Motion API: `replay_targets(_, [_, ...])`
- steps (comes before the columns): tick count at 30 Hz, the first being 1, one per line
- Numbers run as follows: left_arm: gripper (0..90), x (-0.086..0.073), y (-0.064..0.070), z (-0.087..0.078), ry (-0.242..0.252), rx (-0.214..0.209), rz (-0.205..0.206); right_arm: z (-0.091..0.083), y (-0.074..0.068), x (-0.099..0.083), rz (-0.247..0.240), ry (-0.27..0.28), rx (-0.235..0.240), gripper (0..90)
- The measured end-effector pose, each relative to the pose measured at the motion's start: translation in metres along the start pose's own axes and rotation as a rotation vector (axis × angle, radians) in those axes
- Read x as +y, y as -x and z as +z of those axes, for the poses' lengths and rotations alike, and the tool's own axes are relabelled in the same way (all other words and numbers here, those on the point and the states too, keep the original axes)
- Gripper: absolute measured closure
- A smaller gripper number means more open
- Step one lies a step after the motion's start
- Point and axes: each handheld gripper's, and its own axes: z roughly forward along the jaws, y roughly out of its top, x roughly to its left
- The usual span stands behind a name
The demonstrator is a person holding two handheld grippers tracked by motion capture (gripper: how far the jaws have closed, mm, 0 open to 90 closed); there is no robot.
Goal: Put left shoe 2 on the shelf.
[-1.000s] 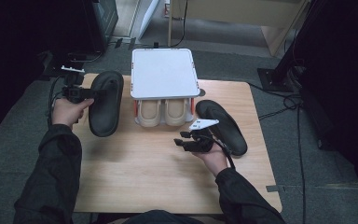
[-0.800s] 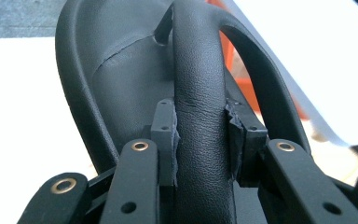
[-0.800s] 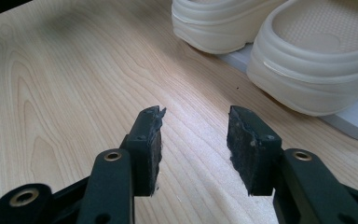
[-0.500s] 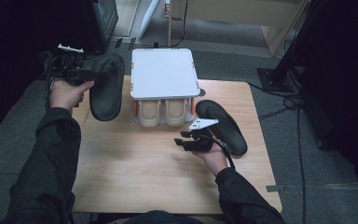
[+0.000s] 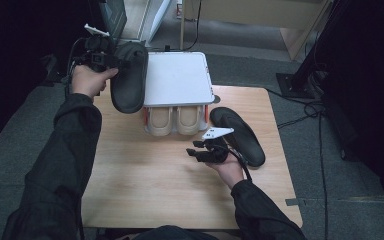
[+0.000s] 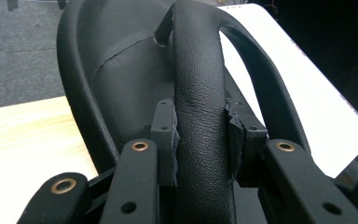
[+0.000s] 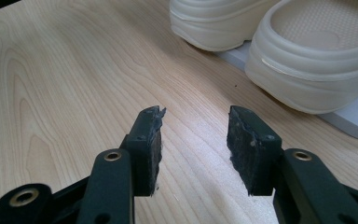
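Left tool point(image 5: 111, 59) higher, black slipper point(image 5: 128, 75) aloft

The black slipper point(image 6: 121, 93) looks like matt rubbery foam with a fine leather-like grain on its strap point(image 6: 200, 107), the cream slippers point(image 7: 307, 51) are smooth matt foam, the table point(image 7: 65, 70) is pale grained wood, and the white shelf point(image 5: 177, 80) looks smooth and plastic.

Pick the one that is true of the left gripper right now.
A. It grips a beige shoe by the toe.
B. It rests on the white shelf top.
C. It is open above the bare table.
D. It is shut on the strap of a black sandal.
D: in the left gripper view the left gripper has its jaws closed on the strap of the black sandal, lifted off the table.
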Motion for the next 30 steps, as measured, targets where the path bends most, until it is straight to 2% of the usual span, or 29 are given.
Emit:
replay_targets(10, [68.0, 0.013, 0.014, 0.03, 0.013, -0.001, -0.027, -0.002, -0.002, 0.0, -0.022, 0.0, -0.008, 55.4])
replay_targets(19, [67.9, 0.024, 0.032, 0.051, -0.003, -0.008, -0.004, -0.004, -0.002, 0.001, -0.022, 0.013, 0.0, 54.8])
replay_targets(22, [67.9, 0.027, 0.036, 0.06, -0.017, -0.006, 0.004, -0.003, -0.003, 0.002, -0.046, 0.007, 0.0, 54.8])
replay_targets(30, [67.9, 0.028, 0.043, 0.078, -0.035, -0.018, -0.01, -0.002, -0.004, 0.002, -0.043, 0.006, 0.005, 54.8])
